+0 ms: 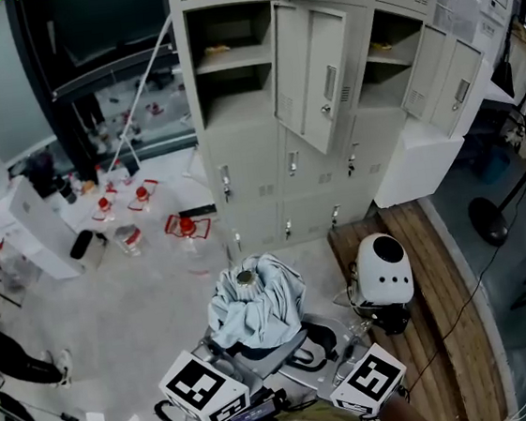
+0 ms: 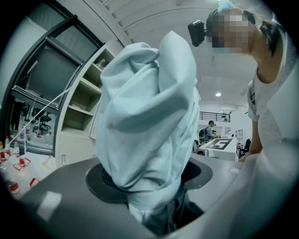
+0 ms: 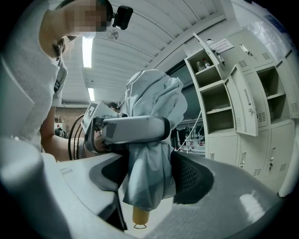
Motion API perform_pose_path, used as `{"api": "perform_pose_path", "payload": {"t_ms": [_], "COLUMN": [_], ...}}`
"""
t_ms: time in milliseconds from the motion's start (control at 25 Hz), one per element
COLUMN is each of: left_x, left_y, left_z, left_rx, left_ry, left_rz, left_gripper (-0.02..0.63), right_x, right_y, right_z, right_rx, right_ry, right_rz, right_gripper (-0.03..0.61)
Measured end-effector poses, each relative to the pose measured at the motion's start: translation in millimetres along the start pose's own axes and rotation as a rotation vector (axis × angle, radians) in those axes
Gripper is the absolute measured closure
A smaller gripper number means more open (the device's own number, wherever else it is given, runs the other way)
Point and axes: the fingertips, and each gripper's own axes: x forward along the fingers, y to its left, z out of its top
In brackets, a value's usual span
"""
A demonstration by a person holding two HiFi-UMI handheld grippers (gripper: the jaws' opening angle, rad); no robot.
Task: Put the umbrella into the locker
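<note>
Folded umbrella point(image 1: 254, 300), pale blue-grey fabric loosely bunched, standing upright, clamped between the jaws of the left gripper point(image 2: 149, 182) and the right gripper point(image 3: 148, 177), tan handle end point(image 3: 139, 215) with a small ring hanging below the jaws, grey metal locker point(image 1: 248, 159) ahead of the 2 grippers, several doors open

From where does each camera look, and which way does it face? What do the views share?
Head view: on the person's head, steeply down at left gripper and right gripper gripping the umbrella; lockers ahead.
Left gripper view: on the left gripper, along its jaws into the umbrella; person's torso at right.
Right gripper view: on the right gripper, toward umbrella and lockers; torso at left.
Shared: all show the umbrella.
</note>
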Motion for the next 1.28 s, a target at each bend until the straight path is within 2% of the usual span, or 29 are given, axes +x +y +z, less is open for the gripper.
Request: {"api": "perform_pose_path", "payload": {"t_ms": [720, 1000, 1280], "left_x": [-36.5, -31.2, -16.7], "left_y": [8.2, 19.3, 47.9], "left_z": [1.2, 4.0, 10.0], "left_rx": [0.014, 0.031, 0.055], "left_ry": [-0.027, -0.034, -0.016], "left_rz": [-0.013, 0.008, 0.046], "left_gripper": [0.295, 0.295, 0.295], "right_x": [25.4, 32.5, 50.6], "right_y": [26.4, 16.3, -9.9], "right_z": [-0.4, 2.2, 6.1], "right_rx": [-0.032, -0.046, -0.035], "right_ry": [0.001, -0.014, -0.045], "right_rz": [-0.014, 0.009, 0.039], "right_gripper": [0.301, 0.301, 0.302]}}
